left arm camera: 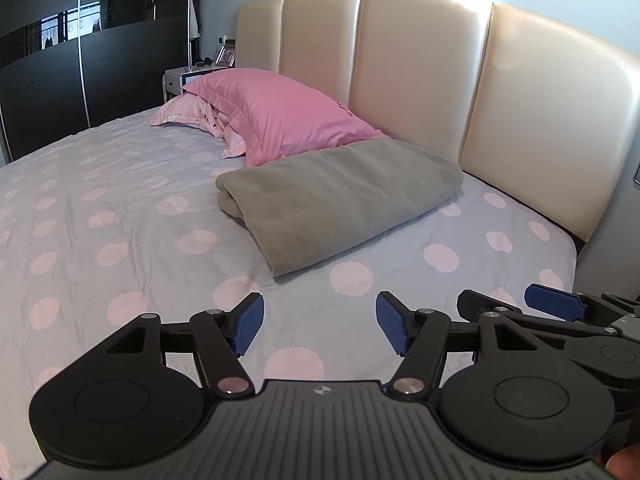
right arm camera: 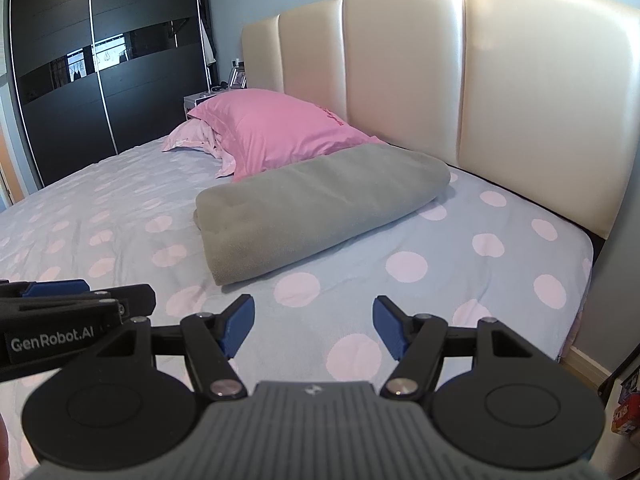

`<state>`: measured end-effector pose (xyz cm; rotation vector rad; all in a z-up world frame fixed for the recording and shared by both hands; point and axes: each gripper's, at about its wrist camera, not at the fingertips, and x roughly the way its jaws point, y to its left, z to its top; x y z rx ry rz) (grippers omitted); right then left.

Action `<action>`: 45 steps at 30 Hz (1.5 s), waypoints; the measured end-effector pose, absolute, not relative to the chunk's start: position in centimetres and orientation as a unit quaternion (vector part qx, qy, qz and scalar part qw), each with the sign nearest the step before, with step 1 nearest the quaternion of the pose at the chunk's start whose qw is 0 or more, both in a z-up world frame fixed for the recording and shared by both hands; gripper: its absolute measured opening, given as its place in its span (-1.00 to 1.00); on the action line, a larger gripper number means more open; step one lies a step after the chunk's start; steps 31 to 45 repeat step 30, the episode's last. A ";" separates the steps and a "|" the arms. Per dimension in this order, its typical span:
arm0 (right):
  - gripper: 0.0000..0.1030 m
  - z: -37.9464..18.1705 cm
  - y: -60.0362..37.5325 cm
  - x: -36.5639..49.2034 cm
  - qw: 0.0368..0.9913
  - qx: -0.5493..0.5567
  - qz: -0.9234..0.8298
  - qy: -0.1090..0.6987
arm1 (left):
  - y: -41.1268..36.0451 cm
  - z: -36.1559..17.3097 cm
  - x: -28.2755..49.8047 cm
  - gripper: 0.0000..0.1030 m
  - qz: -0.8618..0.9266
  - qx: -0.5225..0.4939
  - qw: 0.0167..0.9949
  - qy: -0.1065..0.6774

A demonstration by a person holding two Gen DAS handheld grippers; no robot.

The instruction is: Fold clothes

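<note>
Though folded, fleecy grey blanket [left arm camera: 340, 196].

Fuzzy matt grey blanket [left arm camera: 340, 196] — glossy leather-look headboard [left arm camera: 420, 68], smooth cotton sheet [left arm camera: 120, 208].

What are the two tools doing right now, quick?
Left tool: open, holding nothing, above the bed sheet.
Right tool: open, holding nothing, short of the grey blanket.

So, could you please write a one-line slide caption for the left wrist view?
Open left gripper above the polka-dot bed sheet, facing a folded grey blanket beside a pink pillow.
</note>
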<state>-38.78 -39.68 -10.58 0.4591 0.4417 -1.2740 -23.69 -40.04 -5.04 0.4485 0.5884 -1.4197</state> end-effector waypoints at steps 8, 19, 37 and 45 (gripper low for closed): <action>0.32 -10.6 -39.6 -38.9 0.753 0.222 -0.586 0.201 | -39.9 -5.0 -24.1 0.18 -0.638 0.205 0.695 0.261; 0.31 -10.6 -39.6 -39.0 0.753 0.223 -0.584 0.205 | -40.0 -4.9 -24.1 0.18 -0.639 0.208 0.693 0.262; 0.31 -10.8 -39.8 -39.1 0.752 0.232 -0.582 0.206 | -39.6 -5.0 -24.0 0.17 -0.641 0.211 0.690 0.262; 0.31 -10.8 -39.8 -39.1 0.752 0.232 -0.582 0.206 | -39.6 -5.0 -24.0 0.17 -0.641 0.211 0.690 0.262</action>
